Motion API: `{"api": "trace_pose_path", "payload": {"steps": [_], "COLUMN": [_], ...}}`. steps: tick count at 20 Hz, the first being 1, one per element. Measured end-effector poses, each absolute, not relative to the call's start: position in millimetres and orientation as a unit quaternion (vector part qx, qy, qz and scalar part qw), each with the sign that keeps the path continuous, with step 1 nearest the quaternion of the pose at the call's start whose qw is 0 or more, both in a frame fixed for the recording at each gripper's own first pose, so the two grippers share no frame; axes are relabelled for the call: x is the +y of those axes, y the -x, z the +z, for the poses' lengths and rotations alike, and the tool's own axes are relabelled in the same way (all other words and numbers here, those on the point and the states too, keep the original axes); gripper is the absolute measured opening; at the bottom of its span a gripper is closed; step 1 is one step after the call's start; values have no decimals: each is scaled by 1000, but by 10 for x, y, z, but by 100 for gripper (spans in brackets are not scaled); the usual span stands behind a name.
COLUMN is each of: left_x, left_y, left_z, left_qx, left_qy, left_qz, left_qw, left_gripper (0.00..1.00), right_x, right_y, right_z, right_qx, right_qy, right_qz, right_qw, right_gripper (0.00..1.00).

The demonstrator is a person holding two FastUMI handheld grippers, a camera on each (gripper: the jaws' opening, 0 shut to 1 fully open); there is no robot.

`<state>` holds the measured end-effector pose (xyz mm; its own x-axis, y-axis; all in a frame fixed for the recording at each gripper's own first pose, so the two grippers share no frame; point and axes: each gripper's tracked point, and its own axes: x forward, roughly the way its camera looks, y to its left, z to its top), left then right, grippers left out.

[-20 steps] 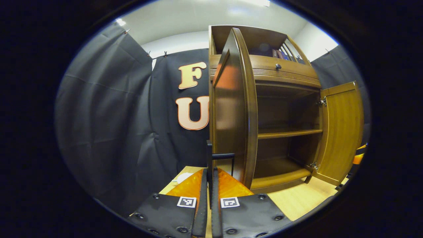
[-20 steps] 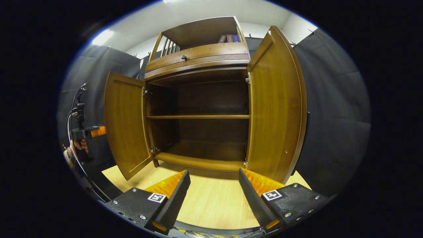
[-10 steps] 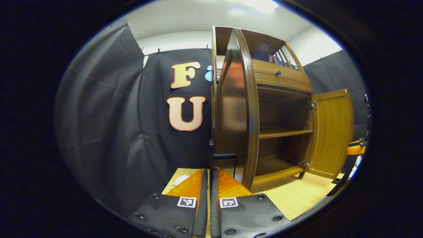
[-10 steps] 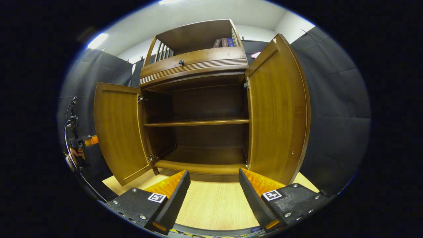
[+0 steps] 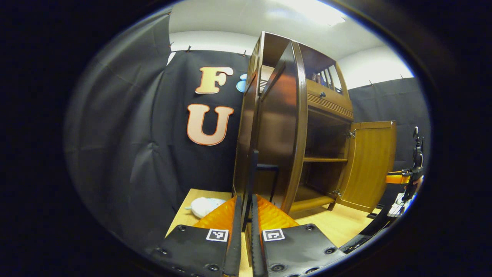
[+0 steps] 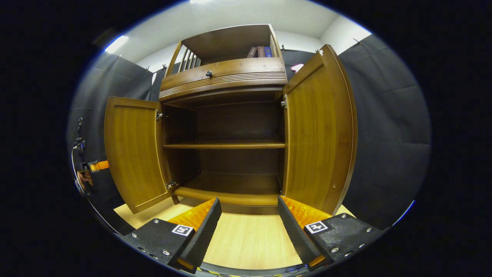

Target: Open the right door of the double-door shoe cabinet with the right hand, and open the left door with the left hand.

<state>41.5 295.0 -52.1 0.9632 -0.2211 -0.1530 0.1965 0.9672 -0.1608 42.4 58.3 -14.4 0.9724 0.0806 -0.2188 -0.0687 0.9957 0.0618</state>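
Black cloth walls the booth behind a pale wooden counter [image 6: 246, 238], where the brown double-door wooden shoe cabinet [image 6: 226, 77] stands. We judge the task nearly done: both doors stand wide. Our left tool [image 5: 246, 215] is clamped on the thin dark bar handle [image 5: 253, 173] of the glossy left door [image 5: 280, 134], at 12 o'clock in the left gripper view. Our right tool [image 6: 248, 223] hangs apart and empty before the cabinet, the right door [image 6: 319, 134] at 2 o'clock. Next, we would release the handle and back away. Bare shelves [image 6: 225, 146] show inside.
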Motion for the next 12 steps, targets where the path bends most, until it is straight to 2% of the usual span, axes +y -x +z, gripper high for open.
{"api": "trace_pose_path", "payload": {"steps": [2,3,5,6,7,9,10,11,12], "left_x": [2919,2867,2734,2610,2464,2101,1912,1755,1610], "left_y": [-193,-96,42,87,96,66,21,-27,-110], "left_z": [-512,-462,-261,-184,-81,67,107,143,189], "left_qx": [89,88,75,68,60,47,41,39,31], "left_qy": [56,49,56,65,73,86,94,95,83], "left_qz": [-80,-73,-58,-50,-45,-40,-36,-28,-21], "left_qw": [991,992,994,994,995,994,994,994,996], "left_gripper": [21,11,11,3,11,11,3,12,11], "right_x": [540,518,519,505,495,479,467,447,424], "right_y": [-452,-460,-489,-515,-532,-570,-572,-567,-563], "right_z": [-179,-195,-223,-237,-227,-230,-232,-231,-228], "right_qx": [114,114,116,115,111,108,106,105,103], "right_qy": [-27,-28,-32,-32,-30,-29,-29,-28,-29], "right_qz": [39,41,50,53,57,65,68,71,72], "right_qw": [992,992,991,991,992,992,992,992,992], "right_gripper": [90,90,90,90,90,90,90,90,90]}}
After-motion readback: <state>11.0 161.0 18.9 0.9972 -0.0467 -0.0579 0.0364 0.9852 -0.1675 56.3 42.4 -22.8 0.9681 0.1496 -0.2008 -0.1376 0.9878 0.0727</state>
